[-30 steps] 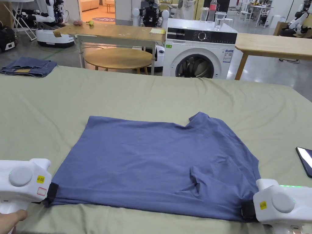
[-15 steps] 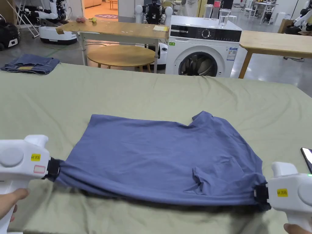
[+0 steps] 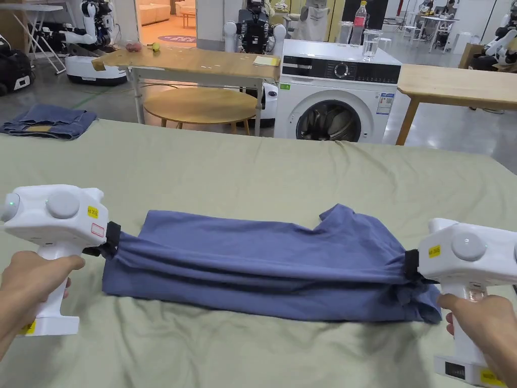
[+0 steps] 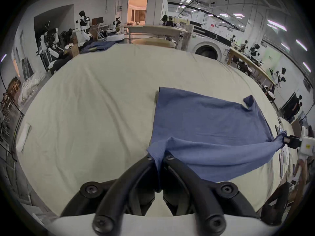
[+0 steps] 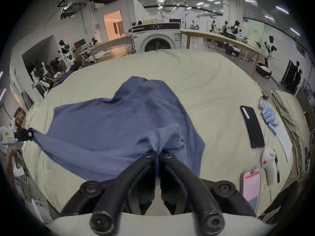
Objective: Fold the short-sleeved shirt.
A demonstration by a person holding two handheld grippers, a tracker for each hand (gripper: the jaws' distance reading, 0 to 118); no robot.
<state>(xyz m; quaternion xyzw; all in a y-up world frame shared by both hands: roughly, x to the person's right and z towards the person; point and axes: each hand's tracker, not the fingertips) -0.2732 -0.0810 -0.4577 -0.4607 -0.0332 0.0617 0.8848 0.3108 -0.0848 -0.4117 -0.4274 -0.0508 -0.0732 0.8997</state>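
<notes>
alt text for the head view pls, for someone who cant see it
Two white handheld grippers, left gripper and right gripper, each clamp a near corner of a blue shirt, lifting its front edge off a green sheet-covered table. A washing machine stands behind.

Left gripper point(image 4: 159, 158): its two black jaws stand close together at the bottom middle, pinching a bunched corner of the shirt between their tips.
Shirt point(image 4: 209, 122): blue, lying on the bed to the right of middle; its near edge is lifted off the bed and hangs as a sagging band between the two grippers.
Right gripper point(image 4: 289, 140): white body with black jaws at the far right edge, clamped on the shirt's other near corner.
Bed point(image 4: 95, 113): covered by a pale sheet with soft creases.
Washing machine point(image 4: 208, 47): white, beyond the bed's far edge.
Jeans point(image 4: 97, 46): a dark blue heap at the bed's far left corner.
</notes>
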